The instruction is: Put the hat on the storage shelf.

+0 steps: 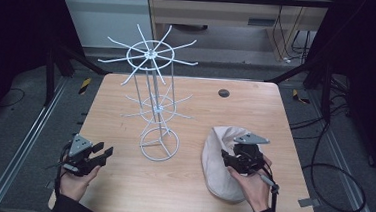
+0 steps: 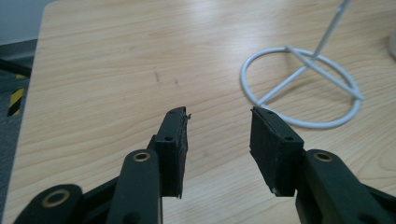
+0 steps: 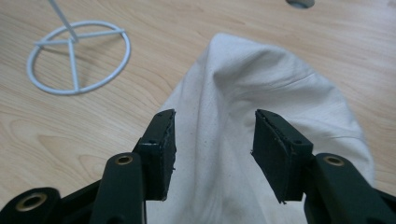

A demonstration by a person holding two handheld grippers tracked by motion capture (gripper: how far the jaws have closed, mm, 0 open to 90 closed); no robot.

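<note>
A cream cloth cap (image 1: 220,161) lies flat on the wooden table (image 1: 180,185), toward the right part of the near edge. Its long axis runs from the near edge away toward the far edge, with the narrower, rounded end pointing at the far side (toward a small dark disc (image 1: 223,93) near the far edge). In the right gripper view the cap's (image 3: 261,93) fabric rises in a soft ridge between the jaws. The right gripper (image 1: 228,160) hovers over the cap's middle, jaws spread apart with cloth beneath them; whether they touch it cannot be told. Just left of the cap, near the table's centre, stands a white wire rack (image 1: 155,98), upright on a ring base (image 2: 301,86). Well apart, by the near left corner, the left gripper (image 1: 103,150) is spread wide over bare wood, grasping nothing.
</note>
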